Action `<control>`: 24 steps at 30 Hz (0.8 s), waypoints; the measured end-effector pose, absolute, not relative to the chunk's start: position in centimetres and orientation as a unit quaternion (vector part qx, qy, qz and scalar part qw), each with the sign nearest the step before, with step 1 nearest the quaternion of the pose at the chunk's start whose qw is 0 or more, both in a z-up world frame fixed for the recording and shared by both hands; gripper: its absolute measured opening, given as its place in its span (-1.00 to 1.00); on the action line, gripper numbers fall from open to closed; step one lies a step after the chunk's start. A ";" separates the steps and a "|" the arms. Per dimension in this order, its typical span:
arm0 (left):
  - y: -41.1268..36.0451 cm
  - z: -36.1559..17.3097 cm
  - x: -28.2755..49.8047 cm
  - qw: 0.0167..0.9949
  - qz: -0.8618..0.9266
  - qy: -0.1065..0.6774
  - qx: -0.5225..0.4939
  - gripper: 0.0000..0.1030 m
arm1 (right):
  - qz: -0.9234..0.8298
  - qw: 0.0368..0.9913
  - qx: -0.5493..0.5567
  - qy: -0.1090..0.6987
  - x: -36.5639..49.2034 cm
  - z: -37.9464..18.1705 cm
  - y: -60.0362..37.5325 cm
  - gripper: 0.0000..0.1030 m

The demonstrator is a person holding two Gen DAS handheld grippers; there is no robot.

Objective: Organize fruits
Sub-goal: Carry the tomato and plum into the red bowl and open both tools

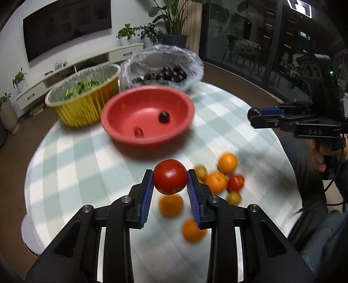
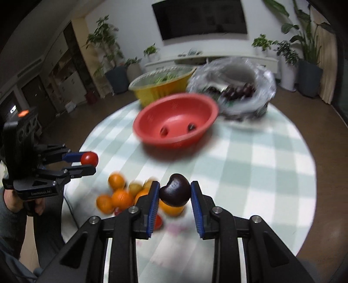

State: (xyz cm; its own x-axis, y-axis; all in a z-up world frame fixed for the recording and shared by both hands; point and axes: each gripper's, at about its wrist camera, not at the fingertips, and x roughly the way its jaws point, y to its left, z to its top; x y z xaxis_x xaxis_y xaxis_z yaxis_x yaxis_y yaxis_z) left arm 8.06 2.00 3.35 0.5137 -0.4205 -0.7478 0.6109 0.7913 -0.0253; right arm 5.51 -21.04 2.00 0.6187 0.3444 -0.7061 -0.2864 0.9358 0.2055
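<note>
The left gripper [image 1: 170, 182] clamps one tomato [image 1: 170, 176]; the right gripper [image 2: 175, 192] clamps one cherry [image 2: 175, 192]. Both are held above the checked table [image 1: 76, 174]. The red bowl [image 1: 148, 115] holds two small fruits. About four oranges [image 1: 227, 162] lie in a blurred pile. A TV [image 2: 200, 18] and potted plants stand behind.

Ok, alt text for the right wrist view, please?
The right gripper holds a dark cherry above a checked tablecloth. Beyond stands a red bowl with two small fruits inside. At left, the left gripper holds a red tomato over scattered oranges.
</note>
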 end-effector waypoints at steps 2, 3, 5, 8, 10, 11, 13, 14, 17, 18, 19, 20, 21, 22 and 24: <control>1.7 4.2 10.3 0.865 -0.296 0.387 0.123 -0.43 | 0.170 0.905 0.037 0.388 6.7 3.0 -21.4 -0.40; 1.6 4.6 11.4 0.866 -0.292 0.385 0.126 -0.43 | 0.168 0.908 0.035 0.383 7.3 3.5 -21.4 -0.40; 1.2 5.1 13.6 0.868 -0.288 0.384 0.128 -0.43 | 0.170 0.912 0.029 0.372 8.4 4.5 -21.0 -0.39; 0.6 5.2 16.7 0.867 -0.281 0.388 0.136 -0.43 | 0.176 0.915 0.018 0.364 10.4 5.2 -20.1 -0.39; -0.2 4.9 18.8 0.863 -0.283 0.393 0.145 -0.43 | 0.180 0.913 0.011 0.367 11.8 5.2 -19.4 -0.39; -0.6 4.6 19.7 0.860 -0.285 0.397 0.149 -0.43 | 0.183 0.911 0.006 0.370 12.7 5.1 -18.8 -0.40; -1.1 3.7 21.0 0.855 -0.284 0.406 0.153 -0.43 | 0.186 0.908 -0.003 0.375 14.0 4.7 -17.9 -0.40; -1.5 3.1 22.1 0.851 -0.285 0.413 0.154 -0.43 | 0.188 0.907 -0.005 0.377 14.4 4.5 -17.6 -0.40; -2.3 1.6 24.0 0.844 -0.284 0.426 0.157 -0.43 | 0.195 0.899 -0.018 0.391 16.4 3.4 -16.4 -0.40; -2.5 1.1 24.3 0.843 -0.285 0.429 0.158 -0.43 | 0.196 0.897 -0.020 0.395 16.8 3.1 -16.1 -0.40; -2.7 0.6 24.7 0.841 -0.285 0.431 0.157 -0.43 | 0.198 0.894 -0.023 0.401 17.4 2.6 -15.8 -0.40; -2.9 0.1 25.1 0.839 -0.286 0.434 0.159 -0.43 | 0.198 0.892 -0.026 0.406 17.7 2.2 -15.7 -0.40; -3.1 -0.3 25.5 0.837 -0.285 0.438 0.162 -0.43 | 0.196 0.889 -0.029 0.413 18.2 1.8 -15.5 -0.40; -3.2 -0.7 25.8 0.836 -0.285 0.440 0.163 -0.43 | 0.194 0.887 -0.031 0.418 18.5 1.4 -15.4 -0.39; -3.3 -1.4 26.5 0.833 -0.283 0.446 0.164 -0.43 | 0.191 0.880 -0.035 0.433 19.5 0.5 -15.2 -0.40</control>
State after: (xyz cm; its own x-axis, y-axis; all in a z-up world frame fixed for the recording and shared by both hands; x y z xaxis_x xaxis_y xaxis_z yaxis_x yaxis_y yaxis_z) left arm 26.49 -3.31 -1.44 0.4425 -0.3259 -0.8354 0.6175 0.7863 0.0203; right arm 19.54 -15.16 0.48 0.5519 0.3061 -0.7757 -0.3661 0.9247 0.1044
